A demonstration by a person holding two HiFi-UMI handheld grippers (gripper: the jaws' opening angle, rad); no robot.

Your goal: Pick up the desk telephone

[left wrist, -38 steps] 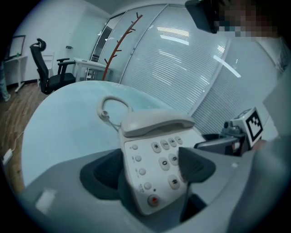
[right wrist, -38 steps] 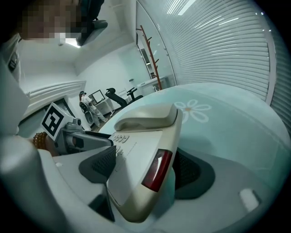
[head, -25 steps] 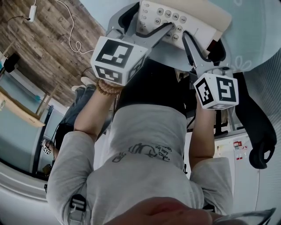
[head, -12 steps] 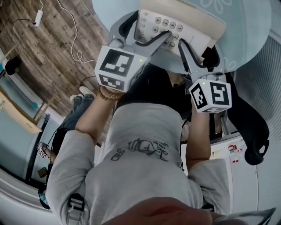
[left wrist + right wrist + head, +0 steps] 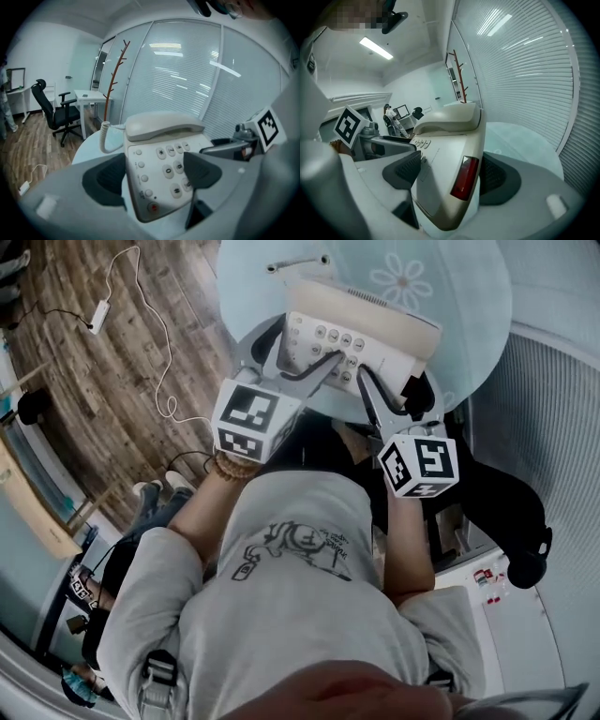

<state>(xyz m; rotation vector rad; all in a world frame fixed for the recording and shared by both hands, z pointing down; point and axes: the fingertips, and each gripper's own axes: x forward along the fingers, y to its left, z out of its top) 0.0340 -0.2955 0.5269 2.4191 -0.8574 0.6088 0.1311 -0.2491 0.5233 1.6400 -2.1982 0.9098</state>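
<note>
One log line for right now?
phone: held above table | left gripper: shut on phone | right gripper: shut on phone | handset: seated

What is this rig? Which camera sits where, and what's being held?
No robot: a person holds a two-jaw gripper in each hand. The head view looks steeply down from the person's head; the two gripper views ride on the grippers and look along their jaws. The marker cubes are parts of the grippers. Below is a round pale-blue table. The left gripper and the right gripper are each clamped on the desk telephone, one at each end, holding it above the table with its handset in the cradle.
</note>
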